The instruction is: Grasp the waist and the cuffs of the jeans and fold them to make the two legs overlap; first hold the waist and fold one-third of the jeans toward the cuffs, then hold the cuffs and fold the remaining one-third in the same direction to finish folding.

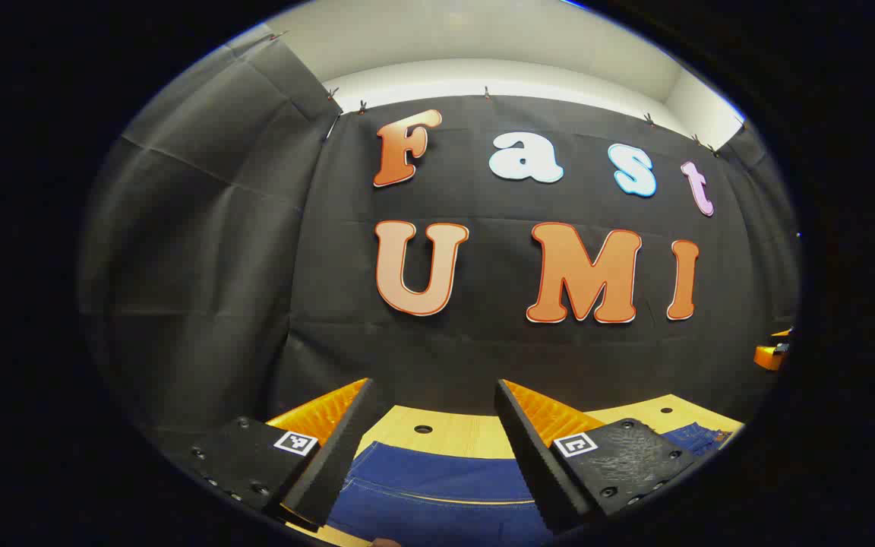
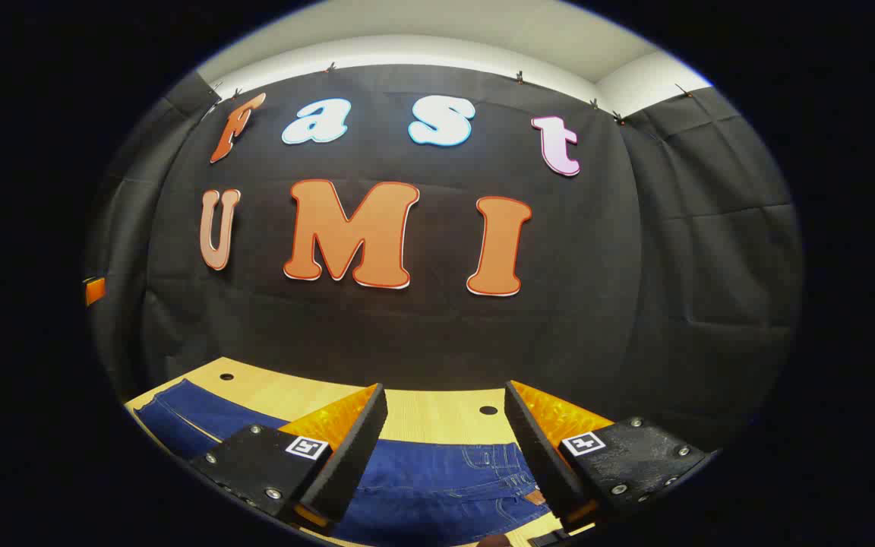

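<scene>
Lying flat, 1 jeans, 2 grippers apart

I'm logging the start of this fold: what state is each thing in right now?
left gripper: open, above the jeans, holding nothing
right gripper: open, above the jeans, holding nothing
jeans: lying flat on the table, not yet gripped
table: wooden, with round holes, jeans spread on it
</scene>
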